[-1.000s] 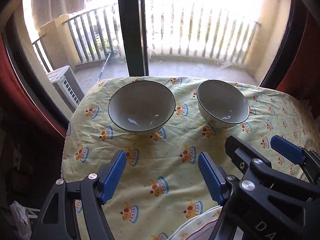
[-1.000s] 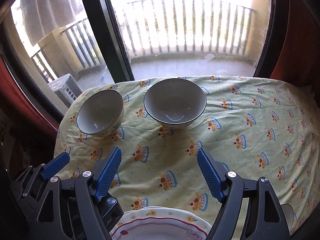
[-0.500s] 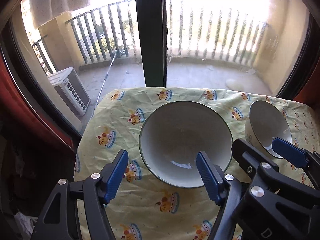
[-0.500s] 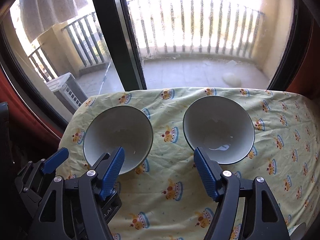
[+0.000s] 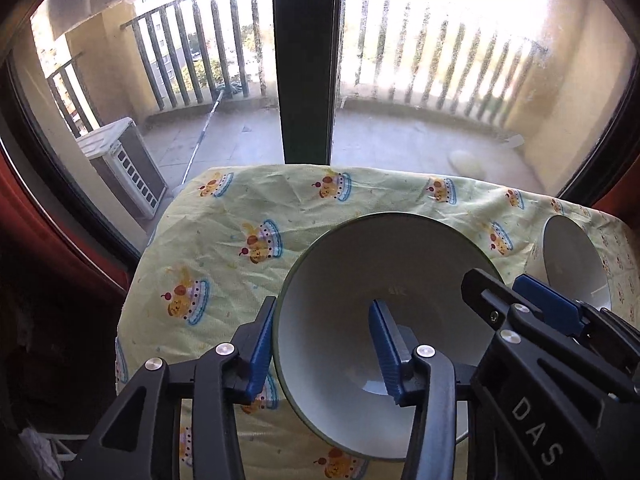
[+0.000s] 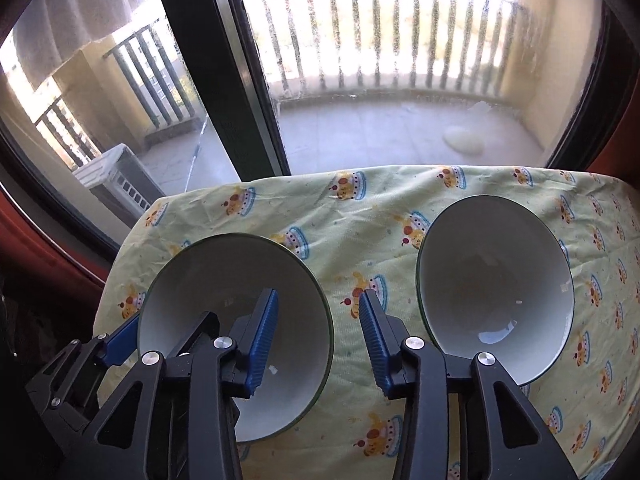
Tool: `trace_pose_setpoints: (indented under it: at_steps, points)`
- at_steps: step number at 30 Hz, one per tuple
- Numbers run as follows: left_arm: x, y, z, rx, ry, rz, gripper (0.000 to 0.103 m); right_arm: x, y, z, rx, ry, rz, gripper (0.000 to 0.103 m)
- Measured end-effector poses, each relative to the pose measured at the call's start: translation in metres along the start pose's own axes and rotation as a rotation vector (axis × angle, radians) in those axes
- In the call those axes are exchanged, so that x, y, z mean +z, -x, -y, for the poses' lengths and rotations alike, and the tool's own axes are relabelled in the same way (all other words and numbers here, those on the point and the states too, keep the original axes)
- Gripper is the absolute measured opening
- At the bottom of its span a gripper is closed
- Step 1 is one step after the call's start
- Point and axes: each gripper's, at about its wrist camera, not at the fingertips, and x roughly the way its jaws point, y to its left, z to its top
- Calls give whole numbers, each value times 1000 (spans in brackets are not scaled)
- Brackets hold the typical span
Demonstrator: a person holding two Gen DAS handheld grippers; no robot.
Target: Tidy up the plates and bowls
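Two white bowls with dark green rims stand on the yellow patterned tablecloth (image 6: 352,216). In the left wrist view my left gripper (image 5: 324,348) is open and straddles the left rim of the left bowl (image 5: 344,280), one finger outside and one inside. The right bowl (image 5: 576,268) shows at the right edge. In the right wrist view my right gripper (image 6: 318,332) is open and straddles the right rim of the left bowl (image 6: 224,280). The right bowl (image 6: 496,288) stands apart, just right of the right finger. No plate is in view.
The table ends at a tall window with a dark frame post (image 5: 306,60); a balcony with railings lies beyond. The table's left edge (image 5: 132,292) drops off beside the left bowl. An air-conditioner unit (image 5: 124,168) sits outside.
Both grippers have moved forward toward the window and down onto the left bowl, so their fingers now straddle its rim. The plate at the near edge has left both views.
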Motion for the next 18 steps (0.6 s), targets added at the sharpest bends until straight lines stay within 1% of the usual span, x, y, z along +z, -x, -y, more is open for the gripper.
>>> trace_pose_setpoints:
  at_steps: [1,3,7,8,9,14,18]
  points:
    - [0,-2,-1,2,4,-8,41,1,-3,1,-1,-2,-3,42]
    - [1,-7,-2,12,4,-13,37,2,-9,1,6,-5,-18,31]
    - [1,-10,0,47,-17,-1,27,3,-18,0,13,-13,-32,23]
    - [2,-11,-1,58,-18,3,23,3,-19,-1,10,-11,-33,22]
    - [2,-11,-3,64,-15,6,21,2,-19,-2,5,-5,-31,22]
    - [3,-12,-6,52,5,-15,21,3,-19,-2,22,20,-28,20]
    - [-1,-10,-6,43,18,-43,21,1,-15,-1,27,12,-36,20]
